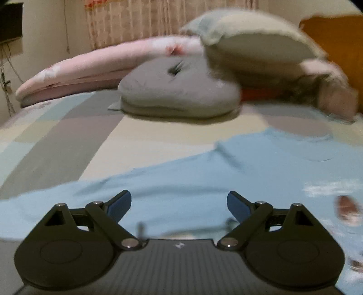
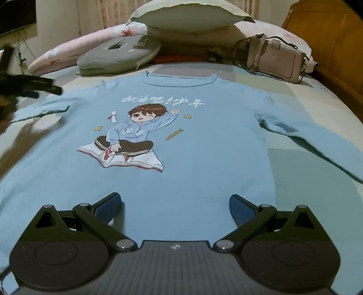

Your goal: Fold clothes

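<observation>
A light blue long-sleeved shirt (image 2: 192,177) lies flat and face up on the bed, with a cartoon boy print on its chest and both sleeves spread out. My right gripper (image 2: 174,202) is open just above the shirt's lower middle, nothing between its fingers. In the left wrist view, which is blurred, my left gripper (image 1: 179,199) is open above the shirt (image 1: 204,177) near its left sleeve and shoulder, and it holds nothing. A dark blurred shape (image 2: 34,87) hangs over the left sleeve at the edge of the right wrist view.
The patchwork bed sheet (image 1: 68,136) lies under the shirt. Beyond the collar sit a grey cushion (image 2: 118,56), stacked pillows (image 2: 188,15), a pink quilt (image 1: 79,72) and a beige handbag (image 2: 276,59). A wooden headboard (image 2: 329,34) stands at the right.
</observation>
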A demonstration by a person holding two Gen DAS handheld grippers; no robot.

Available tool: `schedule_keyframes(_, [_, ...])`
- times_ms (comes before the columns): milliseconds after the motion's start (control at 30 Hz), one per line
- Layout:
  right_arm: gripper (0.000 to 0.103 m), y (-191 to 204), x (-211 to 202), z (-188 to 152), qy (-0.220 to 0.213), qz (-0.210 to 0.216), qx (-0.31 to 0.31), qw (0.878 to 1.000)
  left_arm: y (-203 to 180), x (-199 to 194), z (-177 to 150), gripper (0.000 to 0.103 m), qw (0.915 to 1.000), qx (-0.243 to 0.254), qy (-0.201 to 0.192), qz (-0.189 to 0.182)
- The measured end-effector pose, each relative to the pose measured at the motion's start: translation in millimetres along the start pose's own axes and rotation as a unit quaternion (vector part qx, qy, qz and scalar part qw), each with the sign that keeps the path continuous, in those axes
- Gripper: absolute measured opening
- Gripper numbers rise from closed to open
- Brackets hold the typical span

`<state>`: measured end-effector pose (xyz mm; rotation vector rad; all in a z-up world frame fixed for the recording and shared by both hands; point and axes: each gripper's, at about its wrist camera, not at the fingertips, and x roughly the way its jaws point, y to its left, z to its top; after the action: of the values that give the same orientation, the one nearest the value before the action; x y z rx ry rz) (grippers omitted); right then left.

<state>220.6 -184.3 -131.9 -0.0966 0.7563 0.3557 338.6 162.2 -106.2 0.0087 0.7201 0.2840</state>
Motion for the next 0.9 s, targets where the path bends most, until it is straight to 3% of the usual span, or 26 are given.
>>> schedule_keyframes(67, [0.103, 0, 0, 0, 0.002, -0.002, -0.001, 1.0, -4, 21, -5, 0.09, 0.9994, 0.014, 0.03, 0.012])
schedule_keyframes(133, [0.103, 0, 0, 0, 0.004, -0.002, 0.0, 1.0, 8, 22, -17, 0.091, 0.9994, -0.011, 0.032, -0.003])
schedule_keyframes(233, [0.103, -1, -1, 0, 0.006, -0.002, 0.003, 1.0, 34, 3, -35, 0.092, 0.9985, -0.027, 0.04, -0.024])
schedule_keyframes(333, [0.103, -1, -2, -1, 0.007, -0.004, 0.005, 1.0, 49, -17, -46, 0.092, 0.9982, -0.012, 0.055, -0.019])
schedule_keyframes(400, [0.103, 0, -1, -1, 0.005, -0.005, 0.007, 1.0, 56, -21, -35, 0.088, 0.9991, -0.014, 0.037, -0.018])
schedule_keyframes(500, [0.103, -1, 0, -1, 0.001, -0.006, 0.011, 1.0, 66, -28, -18, 0.09, 0.9997, -0.016, 0.0, -0.018])
schedule_keyframes(633, [0.103, 0, 2, -1, -0.001, -0.009, 0.011, 1.0, 80, 1, -9, 0.09, 0.9994, -0.031, 0.005, 0.016])
schedule_keyframes(700, [0.103, 0, 2, -1, -0.001, -0.009, 0.011, 1.0, 90, 16, -19, 0.092, 0.9981, -0.034, 0.03, 0.043])
schedule_keyframes(767, [0.103, 0, 2, 0, -0.001, -0.008, 0.012, 1.0, 110, 11, -32, 0.093, 0.9973, -0.065, 0.02, 0.026])
schedule_keyframes(900, [0.103, -2, 1, -1, 0.0, -0.005, 0.014, 1.0, 146, -4, -39, 0.092, 0.9921, -0.11, 0.039, 0.046])
